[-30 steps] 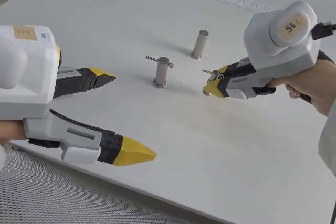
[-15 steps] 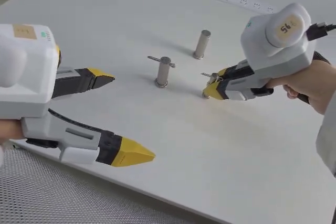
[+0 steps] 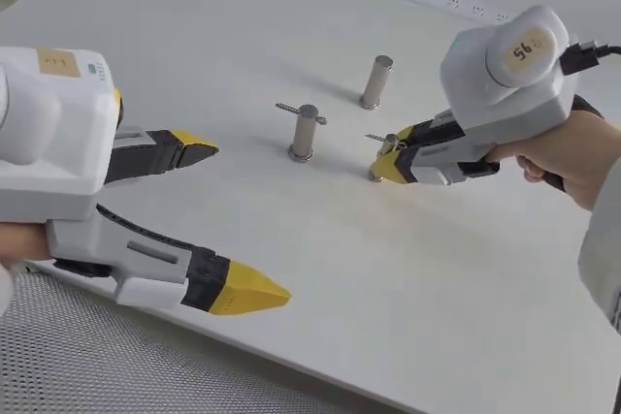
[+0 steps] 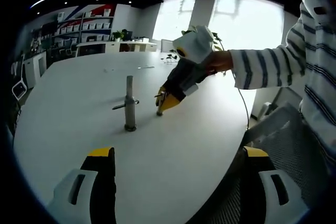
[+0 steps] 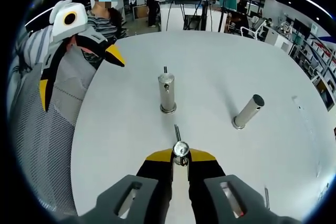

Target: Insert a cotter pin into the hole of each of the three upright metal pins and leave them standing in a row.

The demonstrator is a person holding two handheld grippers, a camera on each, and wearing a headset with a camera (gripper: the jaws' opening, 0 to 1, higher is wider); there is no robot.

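Observation:
Three upright metal pins stand on the white table [image 3: 320, 269]. The middle pin [image 3: 305, 132] [image 5: 167, 92] [image 4: 129, 103] has a cotter pin through its hole. The far pin [image 3: 376, 81] [image 5: 247, 111] shows no cotter pin. My right gripper [image 3: 385, 166] [image 5: 180, 157] [image 4: 167, 101] is shut on the third pin [image 3: 388, 145] [image 5: 181, 148], and a cotter pin [image 5: 177, 131] sticks out ahead of it. Near the table's front edge my left gripper [image 3: 231, 220] [image 4: 178, 177] [image 5: 79, 51] is open and holds nothing.
A white power strip [image 3: 452, 2] lies at the far side of the table. The table's front edge [image 3: 194, 332] runs just under the left gripper, with grey mesh [image 3: 87, 366] below. A person in a striped sleeve [image 4: 273, 66] holds the right gripper.
My right gripper, with the third pin in it, has shifted slightly left toward the middle pin. The left gripper stays open in about the same place.

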